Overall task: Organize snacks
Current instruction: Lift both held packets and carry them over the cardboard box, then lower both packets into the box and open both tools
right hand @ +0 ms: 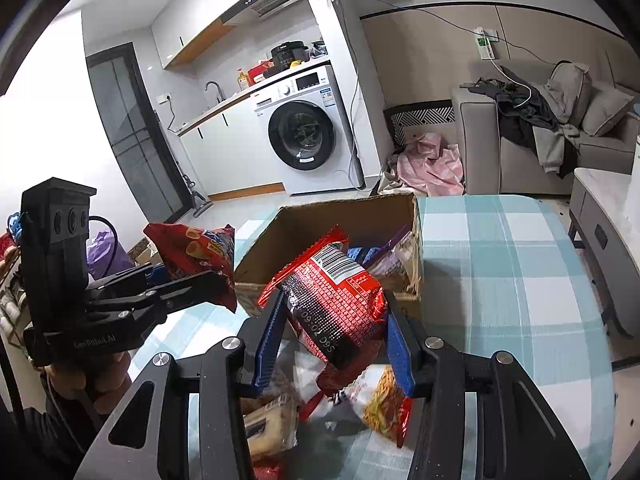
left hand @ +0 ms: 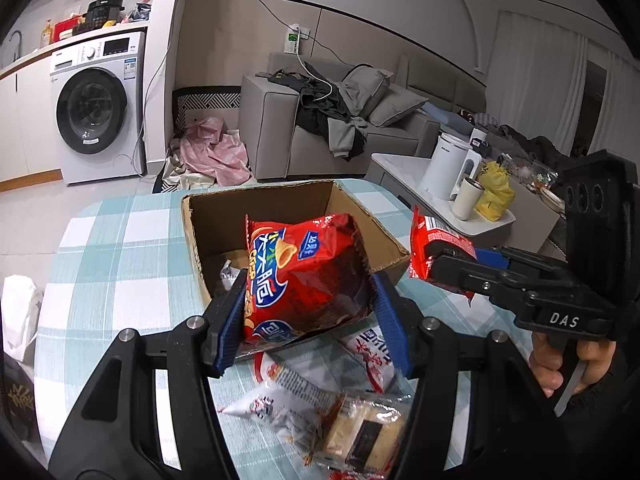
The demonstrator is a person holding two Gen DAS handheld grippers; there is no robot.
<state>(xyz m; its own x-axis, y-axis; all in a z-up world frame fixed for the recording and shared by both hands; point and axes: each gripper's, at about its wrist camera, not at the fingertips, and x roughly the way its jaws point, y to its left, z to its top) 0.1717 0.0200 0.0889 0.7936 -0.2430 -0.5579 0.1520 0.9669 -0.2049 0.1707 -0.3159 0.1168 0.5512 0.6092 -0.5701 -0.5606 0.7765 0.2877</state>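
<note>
My left tongs (left hand: 308, 312) point forward and down, their blue pads (left hand: 230, 320) pressed in on either side of a red packet (left hand: 304, 276). My right tongs (right hand: 334, 332) tilt down likewise, clamped on another red packet (right hand: 340, 304). My fingers (left hand: 552, 364) curl round the right handle.

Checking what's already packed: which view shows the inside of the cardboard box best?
The right wrist view: it looks into the cardboard box past the held red packet and shows several packets lying against its right wall. In the left wrist view, the red crisp bag blocks most of the cardboard box; only bare inner walls and a scrap of wrapper show.
</note>
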